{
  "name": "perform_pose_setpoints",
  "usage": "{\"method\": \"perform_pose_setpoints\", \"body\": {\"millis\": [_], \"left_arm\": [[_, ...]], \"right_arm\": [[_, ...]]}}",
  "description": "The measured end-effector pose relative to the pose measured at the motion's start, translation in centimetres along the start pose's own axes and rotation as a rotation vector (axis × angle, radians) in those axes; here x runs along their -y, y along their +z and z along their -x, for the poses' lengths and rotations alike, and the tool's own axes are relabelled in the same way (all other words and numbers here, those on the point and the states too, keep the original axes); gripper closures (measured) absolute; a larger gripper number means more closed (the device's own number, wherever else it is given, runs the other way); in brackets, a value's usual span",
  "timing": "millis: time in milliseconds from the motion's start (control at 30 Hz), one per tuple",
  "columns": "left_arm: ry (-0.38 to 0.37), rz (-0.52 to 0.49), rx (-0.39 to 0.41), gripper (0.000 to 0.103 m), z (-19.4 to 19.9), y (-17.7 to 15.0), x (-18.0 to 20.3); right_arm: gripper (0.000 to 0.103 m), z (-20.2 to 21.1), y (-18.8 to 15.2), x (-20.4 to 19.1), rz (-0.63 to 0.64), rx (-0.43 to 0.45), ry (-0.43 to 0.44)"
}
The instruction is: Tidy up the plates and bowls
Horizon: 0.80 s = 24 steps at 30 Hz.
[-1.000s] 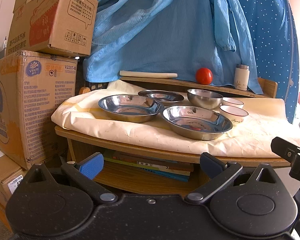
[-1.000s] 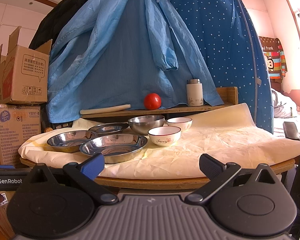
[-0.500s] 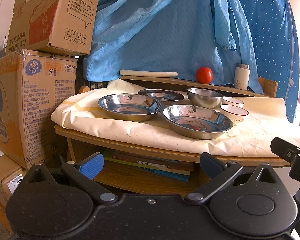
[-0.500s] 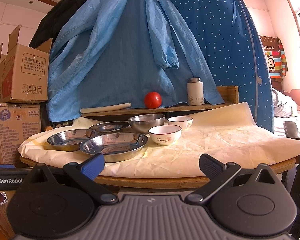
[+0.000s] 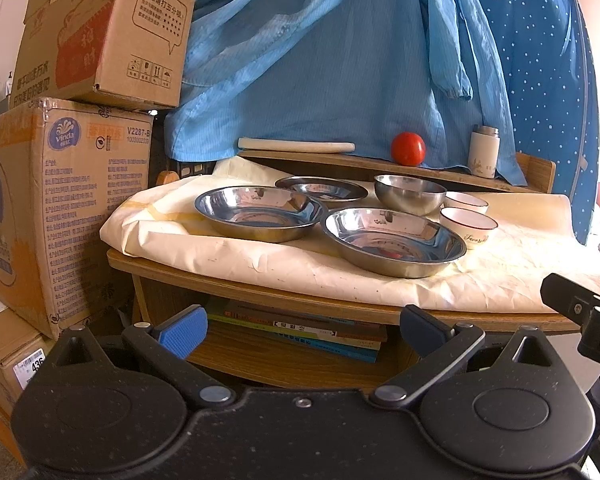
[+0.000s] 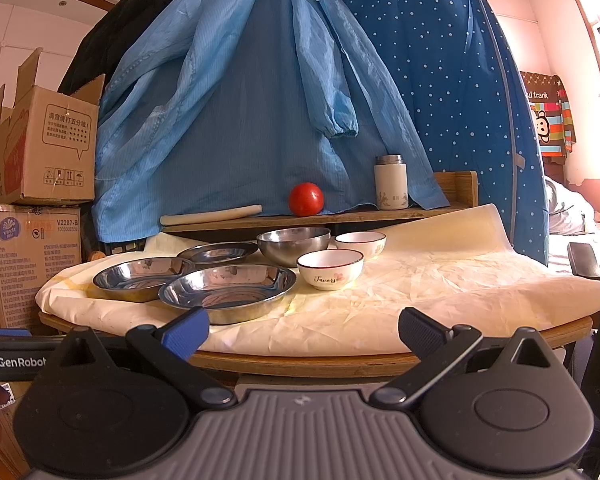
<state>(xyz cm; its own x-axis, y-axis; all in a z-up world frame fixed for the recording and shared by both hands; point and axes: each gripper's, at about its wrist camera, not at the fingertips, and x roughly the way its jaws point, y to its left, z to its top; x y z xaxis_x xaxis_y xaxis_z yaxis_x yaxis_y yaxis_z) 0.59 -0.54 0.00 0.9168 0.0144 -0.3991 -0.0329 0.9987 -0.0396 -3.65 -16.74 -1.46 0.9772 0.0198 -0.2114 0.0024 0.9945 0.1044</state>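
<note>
Both tools wide and empty, dishes grouped at the left

The left tool (image 5: pixel 300 330) and right tool (image 6: pixel 304 330) hang short of the surface (image 6: pixel 440 280), fingers spread wide, gripping nothing. Three steel plates (image 6: pixel 228 286) sit at the near left. Behind them stands a steel bowl (image 6: pixel 294 245), with two white bowls (image 6: pixel 330 274) just right of it.
</note>
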Motion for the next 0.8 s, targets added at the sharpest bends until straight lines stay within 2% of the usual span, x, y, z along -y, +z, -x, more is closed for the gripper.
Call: {"method": "perform_pose_setpoints", "body": {"millis": [400, 633, 800], "left_arm": [[-0.03, 0.023, -0.013, 0.001, -1.1, -0.3, -0.1], [0.026, 0.01, 0.019, 0.001, -1.5, 1.1, -0.5], [0.022, 0.043, 0.017, 0.001, -2.6, 2.8, -1.6]], "right_arm": [[0.0, -0.2, 0.1, 0.3, -0.004, 0.012, -0.006], [0.0, -1.5, -0.4, -0.1, 0.012, 0.032, 0.001], [0.0, -2.4, -0.2, -0.1, 0.01, 0.02, 0.027]]}}
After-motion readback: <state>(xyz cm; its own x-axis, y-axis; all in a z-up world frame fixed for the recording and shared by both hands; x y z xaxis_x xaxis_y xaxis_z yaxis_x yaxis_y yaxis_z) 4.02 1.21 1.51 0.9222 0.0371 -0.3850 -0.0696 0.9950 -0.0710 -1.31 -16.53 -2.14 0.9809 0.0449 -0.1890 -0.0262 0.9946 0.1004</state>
